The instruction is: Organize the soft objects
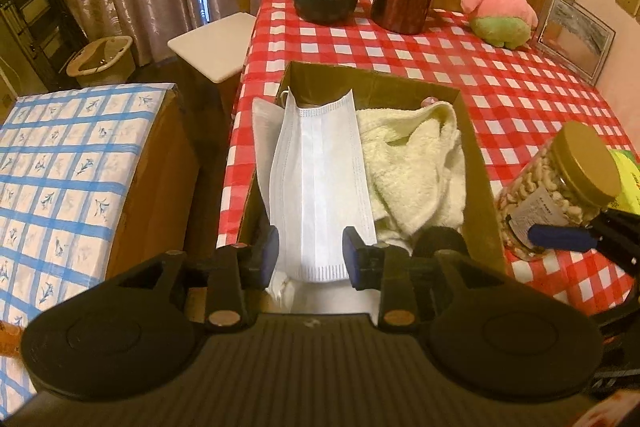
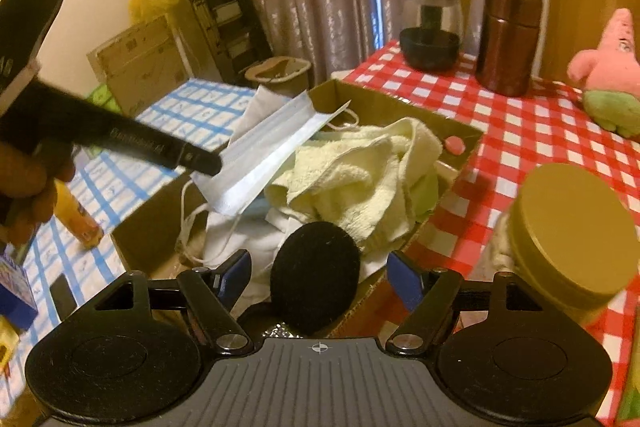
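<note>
Low in the middle of the left wrist view, the left tongs (image 1: 311,254) hold the near end of a white pleated paper face mask (image 1: 318,187). Its two blue pads sit on either side of the mask, a small way apart, and they look closed on it. The mask runs long and straight away from the tongs, up toward the far wall of the brown cardboard box (image 1: 476,163). It hangs over the left half of the box. Just to its right, inside the box, lies a crumpled pale yellow fluffy towel (image 1: 412,163). The box sits on the worktop with the red and white checked cloth (image 1: 520,87). At the right edge, one blue pad of the right tongs (image 1: 560,235) pokes in beside a clear jar of nuts with a gold lid (image 1: 560,187).

Low in the middle of the right wrist view, the right tongs (image 2: 320,273) are wide open and hold nothing. A round black fuzzy pad (image 2: 316,275) lies between the blue pads, at the near end of the box, but I cannot tell if they touch it. From this side the mask slants from middle left up toward the top middle, held above the towel. I think the left hand should lower the mask into the box next.
</note>
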The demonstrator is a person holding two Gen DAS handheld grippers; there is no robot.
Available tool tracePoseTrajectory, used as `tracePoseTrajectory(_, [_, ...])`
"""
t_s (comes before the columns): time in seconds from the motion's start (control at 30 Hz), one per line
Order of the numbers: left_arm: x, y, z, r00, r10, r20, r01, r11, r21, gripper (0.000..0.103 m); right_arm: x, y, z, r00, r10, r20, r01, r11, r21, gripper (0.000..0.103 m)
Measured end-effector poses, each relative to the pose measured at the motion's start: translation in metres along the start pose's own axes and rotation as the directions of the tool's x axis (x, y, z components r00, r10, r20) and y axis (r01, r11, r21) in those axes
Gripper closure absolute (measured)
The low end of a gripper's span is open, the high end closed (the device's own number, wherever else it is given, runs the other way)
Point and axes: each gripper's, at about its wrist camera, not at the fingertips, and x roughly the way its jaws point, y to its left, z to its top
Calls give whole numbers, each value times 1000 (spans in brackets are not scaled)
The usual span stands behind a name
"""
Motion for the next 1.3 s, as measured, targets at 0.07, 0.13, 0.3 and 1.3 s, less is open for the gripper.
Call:
tracePoseTrajectory(0.07, [-8,-1,-4,1000,5,8,-5,1000,-3,68,-9,-1,-1,1000,-9,8,9,1000,17,28])
tracePoseTrajectory(0.13, [-17,-2,-10,1000,8,14,-7,1000,-15,65,-16,-2,-1,1000,-17,8,17,999,36,27])
tracePoseTrajectory(0.3, [-35,-11,-23,1000,10,24,-9,1000,-16,57,-34,-4,-4,999,-39,7,39,996,84,26])
tracePoseTrajectory(1.3, [-140,-42,-84,984,96,153,-97,995,-1,6,-123,31,-8,997,-36,68,22,980,195,14])
